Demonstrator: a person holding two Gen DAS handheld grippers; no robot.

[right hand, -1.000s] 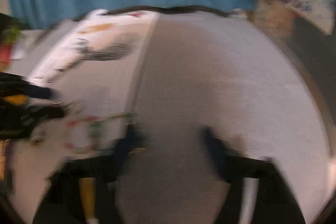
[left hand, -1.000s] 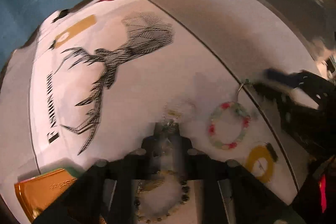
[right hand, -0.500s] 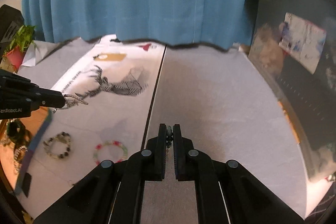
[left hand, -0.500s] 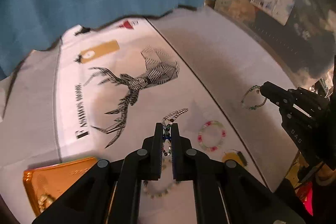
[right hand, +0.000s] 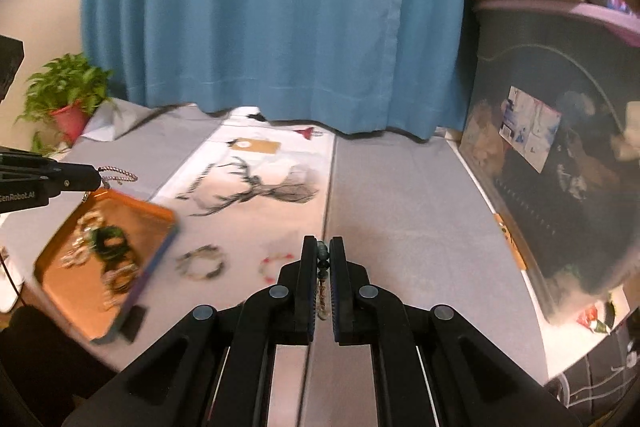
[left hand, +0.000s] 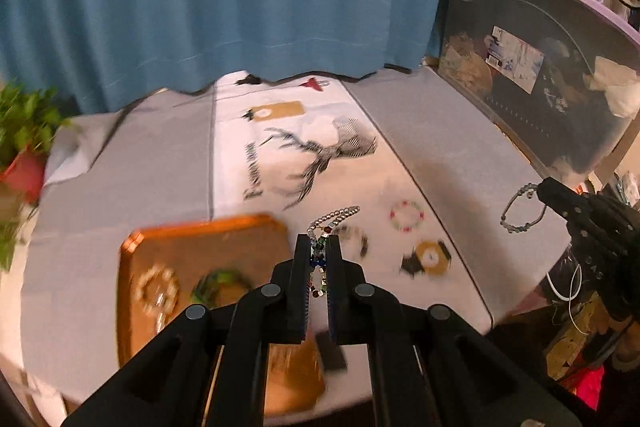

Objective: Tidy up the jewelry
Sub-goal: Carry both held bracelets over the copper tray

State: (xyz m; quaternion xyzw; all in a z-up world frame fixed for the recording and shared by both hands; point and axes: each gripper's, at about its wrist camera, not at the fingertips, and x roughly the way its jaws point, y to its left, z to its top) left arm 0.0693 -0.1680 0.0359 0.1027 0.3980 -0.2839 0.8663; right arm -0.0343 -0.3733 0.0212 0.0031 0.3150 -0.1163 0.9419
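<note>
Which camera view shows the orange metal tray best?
The right wrist view: the orange metal tray lies whole and unblocked, bracelets inside. In the left wrist view it is blurred, partly hidden by the left hand-held gripper.

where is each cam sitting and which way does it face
Left wrist: on the left gripper, looking forward along its fingers at the orange tray and table; the right gripper shows at right, holding a grey bracelet.
Right wrist: on the right gripper, facing the blue curtain; the left gripper shows at left.
Shared: tray, deer print, curtain.
</note>
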